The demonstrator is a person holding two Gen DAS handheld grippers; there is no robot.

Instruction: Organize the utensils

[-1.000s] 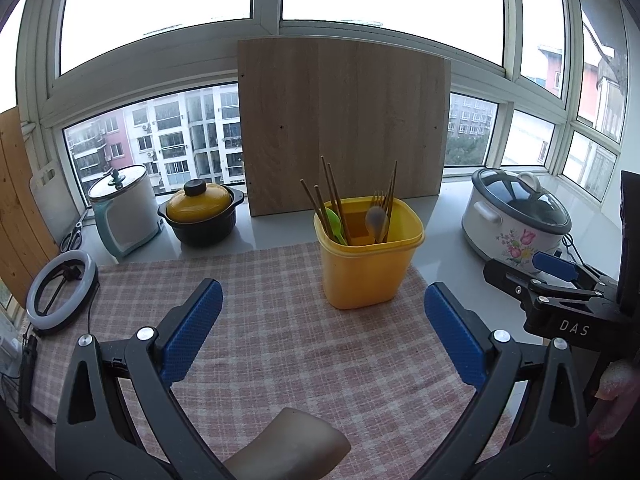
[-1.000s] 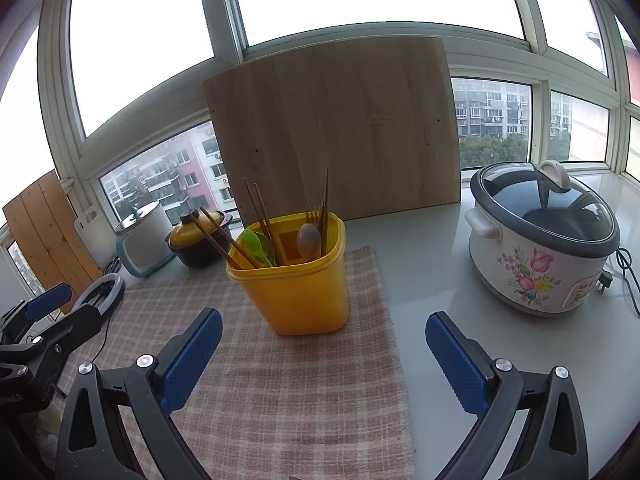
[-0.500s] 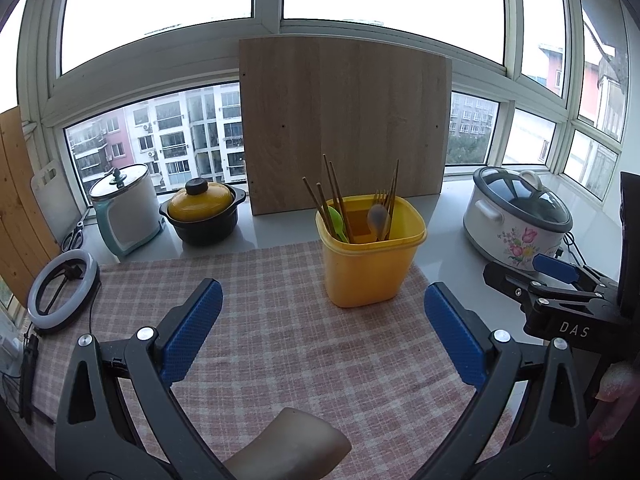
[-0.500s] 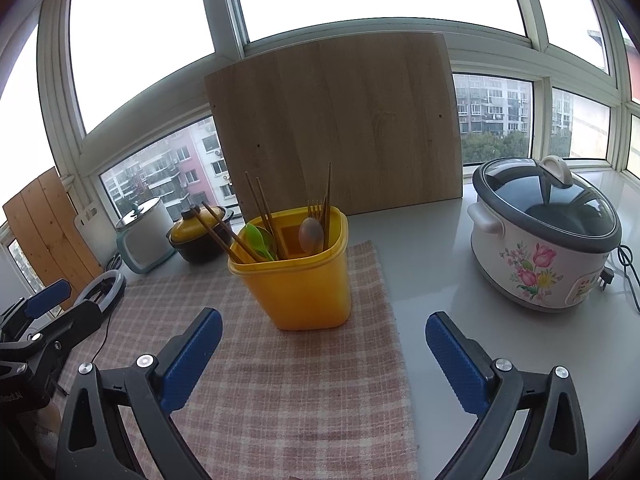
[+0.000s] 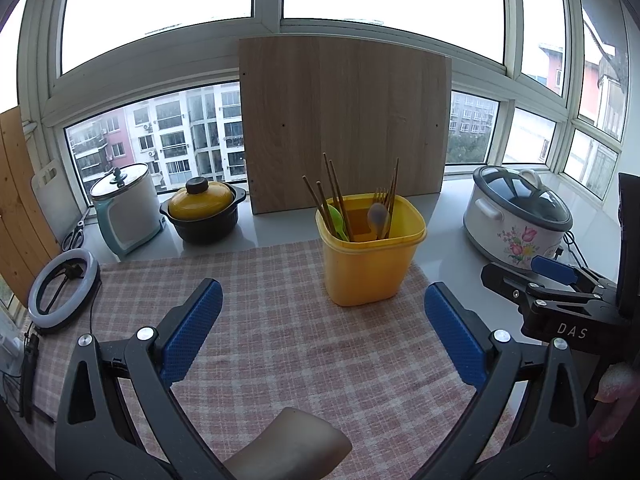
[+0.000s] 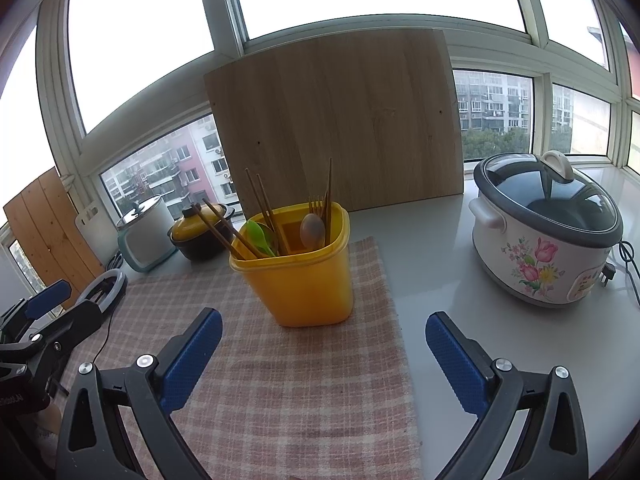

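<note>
Both views nudged nearer | square yellow plastic bin (image 5: 370,264) | checked woven cloth (image 5: 280,344)

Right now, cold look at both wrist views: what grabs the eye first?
The yellow utensil bin stands centre on the pink checked cloth, holding chopsticks, a green spoon and a fork. Behind it a big wooden board leans against the window, and a floral rice cooker sits to the right on the bare counter. Both grippers, left and right, hang open and empty.

Glossy yellow plastic bin (image 5: 370,256); woven checked cloth (image 5: 280,320); matt wood board (image 5: 344,120); smooth countertop (image 6: 440,264)
</note>
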